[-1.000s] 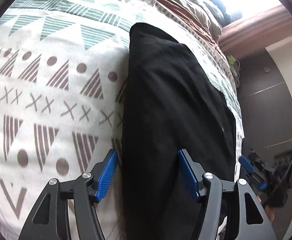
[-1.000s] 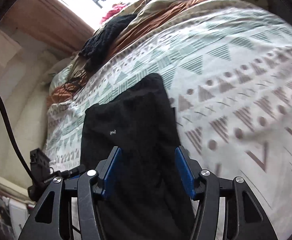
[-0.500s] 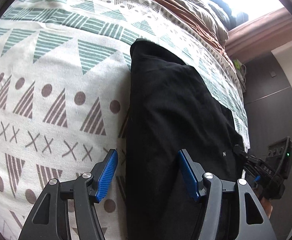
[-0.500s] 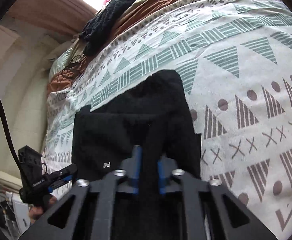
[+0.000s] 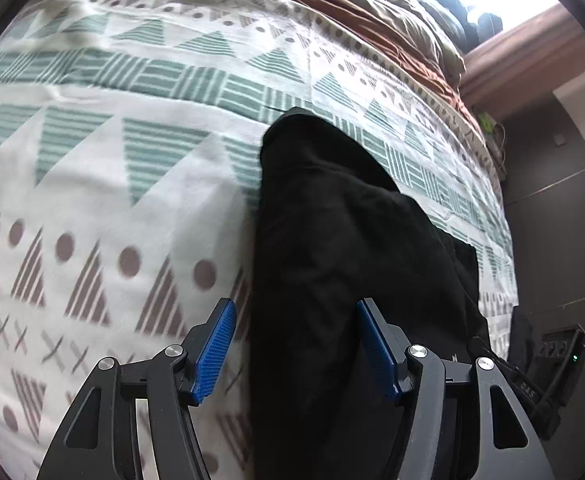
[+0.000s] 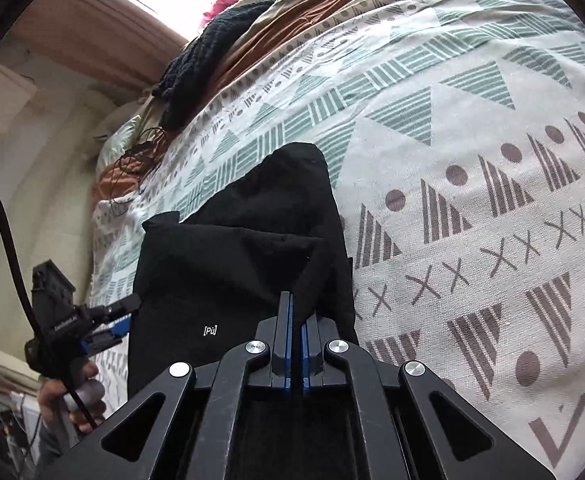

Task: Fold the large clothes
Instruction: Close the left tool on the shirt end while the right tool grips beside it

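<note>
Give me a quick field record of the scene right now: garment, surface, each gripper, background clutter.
garment: black garment, partly folded, lying on the bed
surface: patterned bedspread
right gripper: shut, pinching a raised ridge of the black fabric
left gripper: open, straddling the garment's edge, pads not pressing
clutter: brown blanket and dark knit item at the far end

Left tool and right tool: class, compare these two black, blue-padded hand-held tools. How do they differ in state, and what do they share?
The left tool stands open, its blue pads clear of the fabric; the right tool has just closed and is shut, pinching a fold of the black garment. The left tool holds nothing; the right tool holds cloth. Both point down at the same garment on the patterned bedspread.
</note>
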Available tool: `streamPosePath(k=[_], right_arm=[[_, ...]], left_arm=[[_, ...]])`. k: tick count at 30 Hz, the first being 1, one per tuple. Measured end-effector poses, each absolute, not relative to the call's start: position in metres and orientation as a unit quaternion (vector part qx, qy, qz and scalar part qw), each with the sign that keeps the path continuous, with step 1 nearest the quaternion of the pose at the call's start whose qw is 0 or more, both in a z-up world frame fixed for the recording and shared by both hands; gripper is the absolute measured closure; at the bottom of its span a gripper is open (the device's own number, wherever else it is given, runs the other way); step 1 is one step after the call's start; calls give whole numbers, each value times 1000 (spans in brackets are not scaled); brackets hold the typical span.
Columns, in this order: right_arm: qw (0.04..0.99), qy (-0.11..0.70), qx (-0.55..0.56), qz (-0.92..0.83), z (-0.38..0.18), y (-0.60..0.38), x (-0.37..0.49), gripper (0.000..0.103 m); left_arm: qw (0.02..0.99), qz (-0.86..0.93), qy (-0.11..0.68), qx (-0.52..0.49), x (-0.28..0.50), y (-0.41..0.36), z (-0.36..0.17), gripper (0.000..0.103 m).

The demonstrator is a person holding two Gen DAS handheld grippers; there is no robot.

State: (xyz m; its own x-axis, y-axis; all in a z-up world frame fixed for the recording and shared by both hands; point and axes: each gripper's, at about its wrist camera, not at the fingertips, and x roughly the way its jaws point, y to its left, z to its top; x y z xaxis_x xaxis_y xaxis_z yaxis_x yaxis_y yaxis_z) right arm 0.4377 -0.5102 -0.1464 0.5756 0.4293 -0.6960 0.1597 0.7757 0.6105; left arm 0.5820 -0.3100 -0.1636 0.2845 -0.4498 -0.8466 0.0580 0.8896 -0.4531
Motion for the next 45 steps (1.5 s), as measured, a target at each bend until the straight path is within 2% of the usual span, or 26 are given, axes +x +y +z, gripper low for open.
streamPosePath(k=[6,16,18,20,21,23,25,26,30,34,39,42,45], right_arm=[[824,457,323,86,-150,-509,440,101],[820,462,327,86,-153,-510,444,98],[819,462,329,89,-151,-511,443,90],[821,458,328,89,-146,-514,440,68],[821,456,330,94,-143,-515,439,62],[816,451,344,111,-141,-518,436,42],[817,454,337,109,-139,-521,433,28],[819,458,330,102,-139,-522,432,26],[804,465,347,128,-147,-528,428,25],[767,508,356,166,-173,-525,433,23],[728,507,408,215,-188,-527,450,23],[709,511,423,239,-196,-516,467,25],[710,519,407,246,-198,-499,485,29]], left_arm=[[782,-162,584,-149,605,-326,-172,36],[775,-160,588,-169,635,-326,-181,36],[777,-153,588,-165,635,-326,-179,36],[778,-151,587,-162,635,-327,-177,36],[779,-150,586,-162,634,-326,-175,36],[778,-151,587,-166,630,-323,-173,36],[775,-154,589,-169,623,-319,-171,36],[775,-156,589,-168,620,-319,-170,36],[772,-163,589,-173,599,-312,-168,36],[772,-162,587,-184,580,-303,-168,36],[765,-158,588,-212,567,-292,-173,36],[766,-154,585,-219,562,-289,-173,36],[771,-154,580,-213,561,-292,-172,42]])
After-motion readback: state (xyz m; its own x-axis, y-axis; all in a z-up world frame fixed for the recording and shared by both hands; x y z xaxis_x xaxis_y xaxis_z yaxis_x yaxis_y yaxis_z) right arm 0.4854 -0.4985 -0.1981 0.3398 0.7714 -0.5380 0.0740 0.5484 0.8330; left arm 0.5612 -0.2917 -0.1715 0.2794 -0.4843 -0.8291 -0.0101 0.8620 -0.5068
